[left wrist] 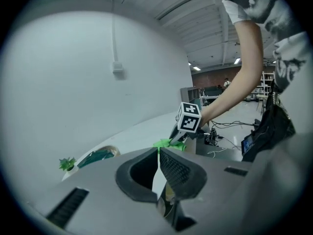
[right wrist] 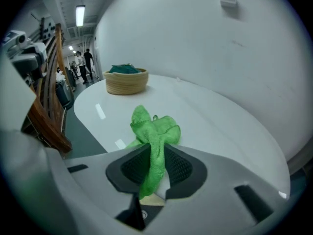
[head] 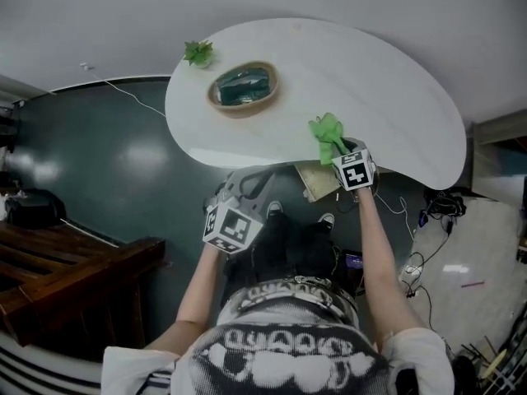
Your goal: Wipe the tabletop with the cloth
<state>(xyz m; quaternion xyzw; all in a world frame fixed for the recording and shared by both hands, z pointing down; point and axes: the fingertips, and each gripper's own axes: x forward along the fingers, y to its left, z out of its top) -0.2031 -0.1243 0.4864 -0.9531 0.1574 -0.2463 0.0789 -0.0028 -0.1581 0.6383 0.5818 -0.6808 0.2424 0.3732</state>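
Observation:
A bright green cloth (right wrist: 154,131) is pinched between the jaws of my right gripper (right wrist: 156,156), bunched up above the white tabletop (right wrist: 205,116). In the head view the cloth (head: 328,135) hangs over the table's near edge, just ahead of the right gripper (head: 344,150). My left gripper (head: 251,185) is held below the table's near edge (head: 247,156), off the surface. Its jaws are shut with nothing between them (left wrist: 158,166). The left gripper view also shows the cloth (left wrist: 168,144) and the right gripper's marker cube (left wrist: 189,117).
A wooden bowl (head: 242,88) with dark green contents stands on the table's far left part. A small green plant (head: 198,53) sits at the left rim. Dark wooden furniture (head: 66,270) is on the floor to the left; cables lie at the right.

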